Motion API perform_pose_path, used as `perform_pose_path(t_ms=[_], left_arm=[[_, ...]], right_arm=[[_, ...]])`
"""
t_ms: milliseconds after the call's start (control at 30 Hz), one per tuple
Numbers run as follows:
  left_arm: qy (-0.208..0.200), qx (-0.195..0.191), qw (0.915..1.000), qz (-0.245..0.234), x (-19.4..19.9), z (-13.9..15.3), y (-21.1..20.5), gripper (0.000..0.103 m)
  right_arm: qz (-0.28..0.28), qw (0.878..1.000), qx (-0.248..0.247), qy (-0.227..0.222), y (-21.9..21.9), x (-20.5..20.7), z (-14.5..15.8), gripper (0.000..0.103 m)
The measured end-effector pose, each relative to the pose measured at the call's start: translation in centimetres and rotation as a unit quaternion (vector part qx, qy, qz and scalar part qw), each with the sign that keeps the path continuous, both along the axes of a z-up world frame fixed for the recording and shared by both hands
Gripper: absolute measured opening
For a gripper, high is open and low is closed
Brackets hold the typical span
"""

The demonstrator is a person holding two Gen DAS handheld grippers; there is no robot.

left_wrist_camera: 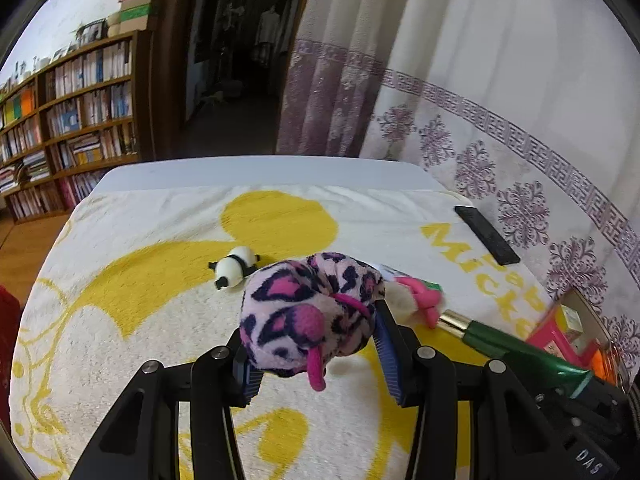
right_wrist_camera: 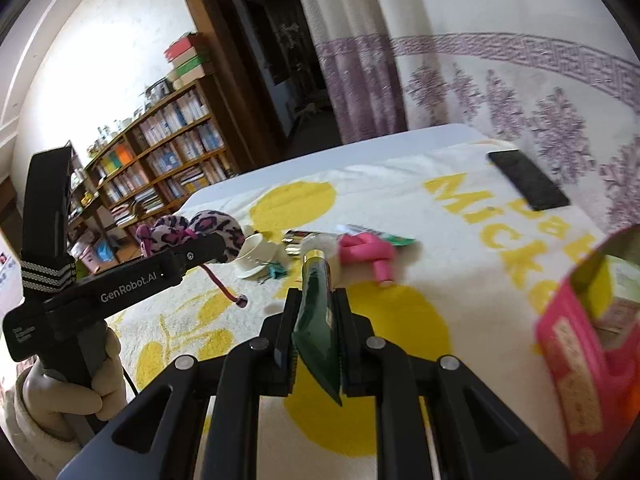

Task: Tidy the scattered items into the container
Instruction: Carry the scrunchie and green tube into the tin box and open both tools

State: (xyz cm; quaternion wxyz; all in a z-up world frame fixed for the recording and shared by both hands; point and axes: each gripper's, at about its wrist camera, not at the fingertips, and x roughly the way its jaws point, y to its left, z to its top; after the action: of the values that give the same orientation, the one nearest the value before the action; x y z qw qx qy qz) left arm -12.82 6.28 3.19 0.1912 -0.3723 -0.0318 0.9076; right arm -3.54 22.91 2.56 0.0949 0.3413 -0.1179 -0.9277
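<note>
My left gripper [left_wrist_camera: 320,340] is shut on a pink leopard-print plush toy [left_wrist_camera: 312,312] and holds it above the towel; the toy also shows in the right wrist view [right_wrist_camera: 200,232]. My right gripper [right_wrist_camera: 316,320] is shut on a dark green tube [right_wrist_camera: 316,320] with a gold cap, also seen in the left wrist view [left_wrist_camera: 512,348]. The pink container [right_wrist_camera: 580,360] stands at the right, with items inside. A small panda figure [left_wrist_camera: 236,268] and a pink knotted toy [right_wrist_camera: 368,256] lie on the towel.
A yellow-and-white towel [left_wrist_camera: 160,320] covers the table. A black flat remote [right_wrist_camera: 528,180] lies at the far right. A white cup [right_wrist_camera: 256,256] and a flat packet [right_wrist_camera: 384,238] lie mid-table. A bookshelf [left_wrist_camera: 72,128] and a patterned curtain [left_wrist_camera: 500,100] stand behind.
</note>
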Motion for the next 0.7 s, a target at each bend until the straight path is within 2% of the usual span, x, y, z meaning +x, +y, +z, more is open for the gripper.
perform_pose_path(t_ms=[267,400,700], left_arm=[[0.009,-0.004,0.9992,-0.039,1.9,0.8,3.0,0.050],[0.013,-0.006,0.9978,-0.065,3.2,1.4,5.2,0.050],[0.022,-0.010,0.9913,-0.129,5.8,2.9,11.5,0.050]], right_arm=[[-0.077,0.996,0.040,0.034,4.0,4.7,2.9,0.017],[-0.132,0.988,0.063,0.043,7.2,6.8,3.9,0.017],[-0.227,0.971,0.071,0.027,14.7,9.2,3.5,0.017]])
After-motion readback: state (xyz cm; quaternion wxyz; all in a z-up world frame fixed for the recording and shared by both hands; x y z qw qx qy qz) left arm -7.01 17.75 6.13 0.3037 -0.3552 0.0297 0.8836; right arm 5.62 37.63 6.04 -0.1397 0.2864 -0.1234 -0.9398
